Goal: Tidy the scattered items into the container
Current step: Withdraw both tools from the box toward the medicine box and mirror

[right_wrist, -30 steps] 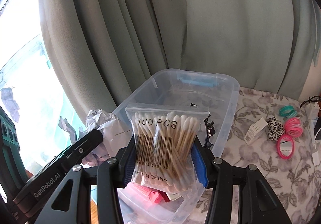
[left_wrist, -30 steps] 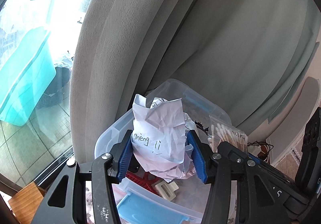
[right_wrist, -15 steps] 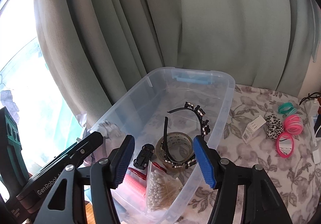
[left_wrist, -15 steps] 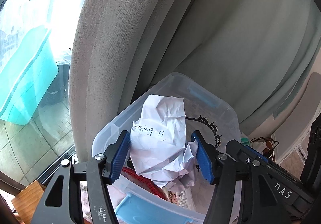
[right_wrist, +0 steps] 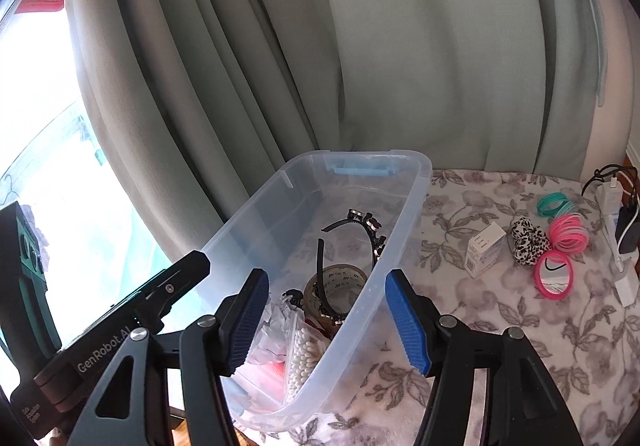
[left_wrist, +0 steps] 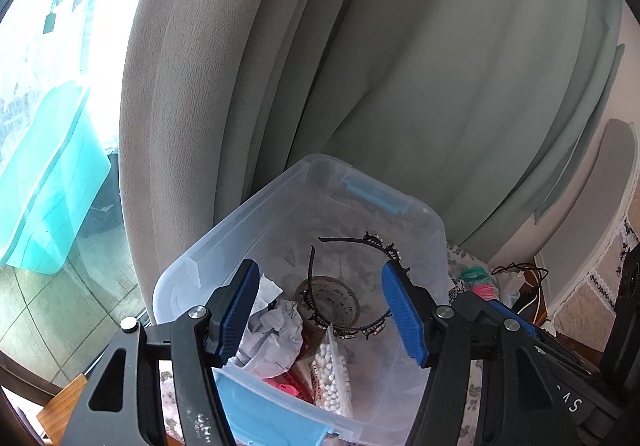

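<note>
The left gripper [left_wrist: 324, 310] hangs spread and empty over the clear bin [left_wrist: 224, 234]; the crumpled paper [left_wrist: 276, 338] lies inside, just below its left finger. The right gripper [right_wrist: 328, 320], also spread and empty, straddles the bin's wall above the cotton swabs [right_wrist: 302, 350].

clear plastic bin [right_wrist: 404, 214], crumpled paper [left_wrist: 276, 334], cotton swabs [left_wrist: 332, 370] inside

R gripper [right_wrist: 324, 318] open, over bin [right_wrist: 404, 242]

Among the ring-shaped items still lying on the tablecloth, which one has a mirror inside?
The pink round mirror, nearest the camera. The pink hair ties and the teal hair ties behind it are stacked open rings.
</note>
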`<action>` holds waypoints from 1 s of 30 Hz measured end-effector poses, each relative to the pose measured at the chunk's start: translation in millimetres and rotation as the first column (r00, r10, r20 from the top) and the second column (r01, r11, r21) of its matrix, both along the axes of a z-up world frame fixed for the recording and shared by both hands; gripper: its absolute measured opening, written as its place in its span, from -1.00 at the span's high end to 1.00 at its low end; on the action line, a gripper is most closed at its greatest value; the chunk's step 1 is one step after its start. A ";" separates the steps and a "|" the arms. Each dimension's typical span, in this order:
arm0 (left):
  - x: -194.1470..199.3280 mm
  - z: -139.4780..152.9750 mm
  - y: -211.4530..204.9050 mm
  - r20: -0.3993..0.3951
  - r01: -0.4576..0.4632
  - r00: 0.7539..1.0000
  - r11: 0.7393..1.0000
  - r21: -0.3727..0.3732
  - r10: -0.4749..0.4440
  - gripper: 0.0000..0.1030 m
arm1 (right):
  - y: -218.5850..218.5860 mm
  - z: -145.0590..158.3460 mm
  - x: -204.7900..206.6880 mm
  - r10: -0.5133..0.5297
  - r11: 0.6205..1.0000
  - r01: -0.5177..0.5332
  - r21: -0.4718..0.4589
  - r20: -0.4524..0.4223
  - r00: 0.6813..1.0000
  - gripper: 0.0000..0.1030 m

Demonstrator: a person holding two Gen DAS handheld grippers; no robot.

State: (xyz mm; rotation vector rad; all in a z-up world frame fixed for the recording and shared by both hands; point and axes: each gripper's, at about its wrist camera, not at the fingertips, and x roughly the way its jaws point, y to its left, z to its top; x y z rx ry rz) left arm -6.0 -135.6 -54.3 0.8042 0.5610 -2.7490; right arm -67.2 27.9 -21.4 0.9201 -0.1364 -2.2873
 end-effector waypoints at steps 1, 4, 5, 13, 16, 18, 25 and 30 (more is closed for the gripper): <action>0.0 3.0 5.9 -0.004 0.008 1.000 1.000 -0.011 -0.009 -0.26 | 7.6 1.0 0.8 -0.010 1.000 0.010 -0.010 -0.001 1.000 -0.26; 2.3 13.5 25.9 -0.025 0.039 0.999 0.998 -0.040 -0.040 -0.26 | 32.9 3.9 3.1 -0.046 0.998 0.045 -0.042 -0.006 0.999 -0.26; 14.1 28.0 29.1 -0.036 0.048 0.998 0.998 -0.050 -0.050 -0.26 | 41.3 4.8 3.9 -0.057 0.997 0.057 -0.052 -0.007 0.998 -0.26; 31.7 70.3 84.7 -0.099 0.140 0.983 0.982 -0.129 -0.153 -0.26 | 110.3 10.7 9.4 -0.154 0.979 0.152 -0.133 -0.009 0.988 -0.33; 33.8 77.2 108.9 -0.108 0.183 0.974 0.971 -0.153 -0.200 -0.26 | 142.2 6.3 9.3 -0.201 0.968 0.199 -0.150 0.002 0.980 -0.37; 32.5 77.7 126.4 -0.109 0.219 0.965 0.962 -0.165 -0.239 -0.26 | 165.1 0.3 7.2 -0.245 0.956 0.244 -0.161 0.013 0.969 -0.38; -15.2 44.8 196.8 -0.041 0.362 0.927 0.919 -0.153 -0.372 -0.27 | 231.3 -29.1 -11.9 -0.392 0.904 0.402 -0.145 0.093 0.915 -0.38; -39.0 14.0 224.8 0.057 0.411 0.911 0.895 -0.173 -0.408 -0.27 | 253.3 -55.1 -31.2 -0.442 0.882 0.458 -0.109 0.142 0.886 -0.38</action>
